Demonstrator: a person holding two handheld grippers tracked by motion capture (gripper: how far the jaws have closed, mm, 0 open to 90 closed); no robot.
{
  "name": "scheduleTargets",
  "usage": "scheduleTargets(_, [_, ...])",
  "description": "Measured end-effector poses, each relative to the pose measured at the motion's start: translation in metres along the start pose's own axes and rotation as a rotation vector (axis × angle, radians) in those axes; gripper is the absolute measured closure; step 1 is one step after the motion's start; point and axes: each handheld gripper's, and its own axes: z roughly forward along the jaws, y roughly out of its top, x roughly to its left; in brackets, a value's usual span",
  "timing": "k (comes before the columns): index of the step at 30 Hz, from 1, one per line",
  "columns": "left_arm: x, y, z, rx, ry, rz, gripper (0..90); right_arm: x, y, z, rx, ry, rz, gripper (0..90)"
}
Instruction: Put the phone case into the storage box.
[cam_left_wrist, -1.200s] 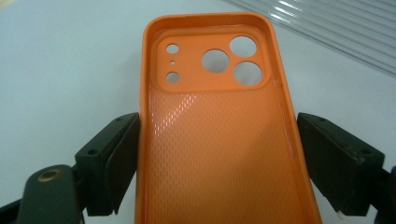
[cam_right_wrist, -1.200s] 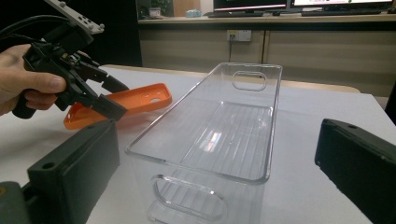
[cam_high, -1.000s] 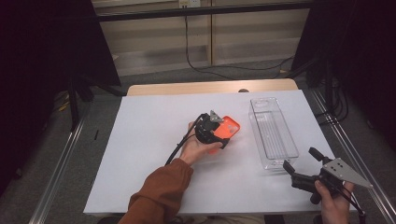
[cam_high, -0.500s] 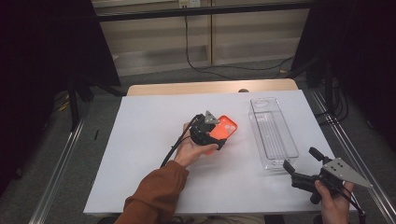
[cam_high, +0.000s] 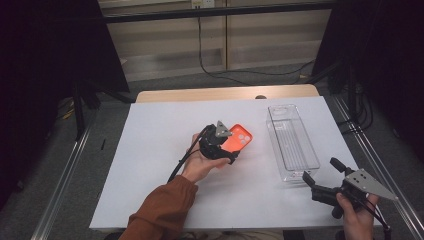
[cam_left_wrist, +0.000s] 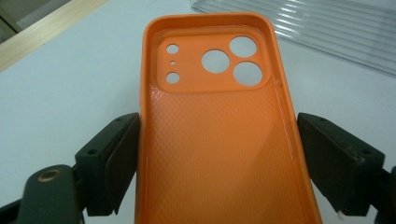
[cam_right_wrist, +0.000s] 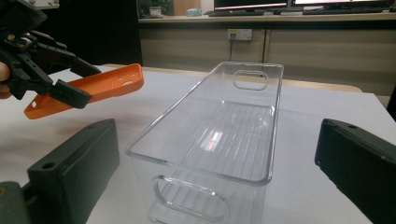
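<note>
High view puts my left gripper (cam_high: 224, 144) out over the white tabletop (cam_high: 150, 165), to the left of the clear plastic bin (cam_high: 292, 142), with its jaws clamped on the long edges of an orange phone case (cam_high: 239, 138). Seen from the left gripper view, the phone case (cam_left_wrist: 219, 135) lies between my two black jaws with its hollow inner side facing up and its camera cut-outs at the far end, and a corner of the clear plastic bin (cam_left_wrist: 327, 28) sits just beyond it. In the right gripper view the phone case (cam_right_wrist: 100, 86) hangs tilted above the tabletop, left of the bin and clear of its rim, gripped by my left gripper (cam_right_wrist: 42, 70). My right gripper (cam_high: 320, 177) sits near the bin's near end, toward the tabletop's right front corner, its jaws spread wide and holding nothing. From the right gripper view the clear plastic bin (cam_right_wrist: 219, 135) stands upright and bare inside, right between those parted jaws.
</note>
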Motion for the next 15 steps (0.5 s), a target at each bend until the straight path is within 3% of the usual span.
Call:
scheduleTargets(3, [-0.005,-0.001,-0.006,-0.029,-0.002,0.021,16.4,0.001,0.0,0.001,0.003,0.009,0.0,0.0])
scheduleTargets(15, [-0.013,-0.008,-0.018,-0.039,0.007,0.039,16.4,0.005,0.004,0.006,0.009,0.048,-0.012,0.0])
